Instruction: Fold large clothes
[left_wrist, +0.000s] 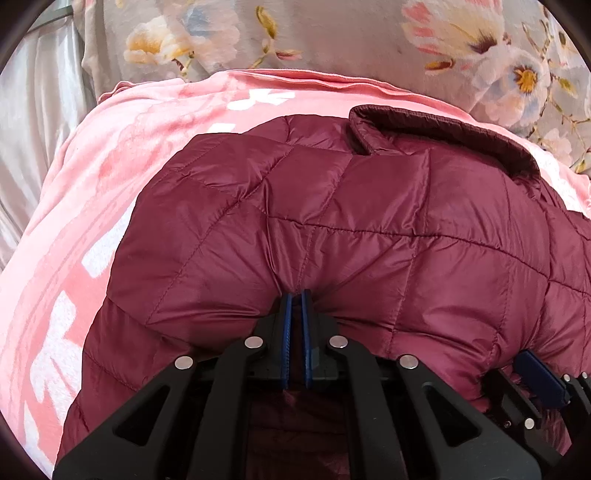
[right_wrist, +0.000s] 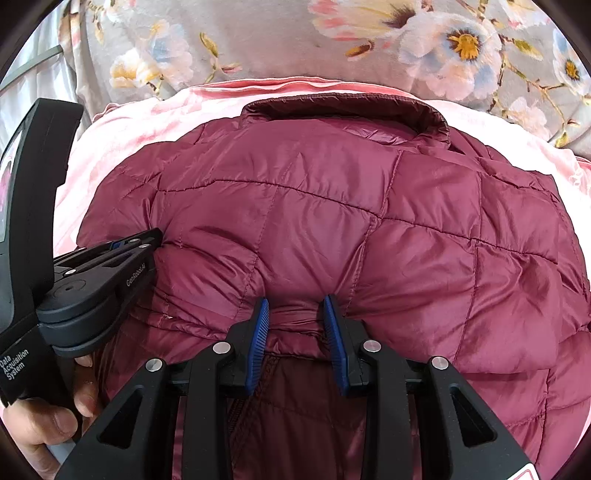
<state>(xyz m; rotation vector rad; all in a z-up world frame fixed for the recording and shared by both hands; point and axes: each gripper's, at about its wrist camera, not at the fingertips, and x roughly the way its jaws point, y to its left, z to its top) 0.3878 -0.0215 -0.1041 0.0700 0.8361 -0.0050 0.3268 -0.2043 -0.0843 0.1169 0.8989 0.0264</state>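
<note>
A maroon quilted puffer jacket (left_wrist: 369, 221) lies spread on a pink blanket (left_wrist: 92, 184), its collar (left_wrist: 443, 129) at the far side. My left gripper (left_wrist: 297, 295) is shut on a thin pinch of the jacket's near edge, and the fabric puckers toward its blue pads. My right gripper (right_wrist: 295, 306) is shut on a thicker bunched fold of the same jacket (right_wrist: 332, 221), a little to the right along that edge. In the right wrist view my left gripper (right_wrist: 155, 238) bites the jacket at the left. The collar (right_wrist: 343, 107) lies flat at the far side.
The pink blanket (right_wrist: 122, 140) covers a bed with a grey floral sheet (right_wrist: 258, 44) beyond it. A person's hand (right_wrist: 48, 424) holds the left gripper's black handle. Pale shiny fabric (left_wrist: 37, 110) lies at the far left.
</note>
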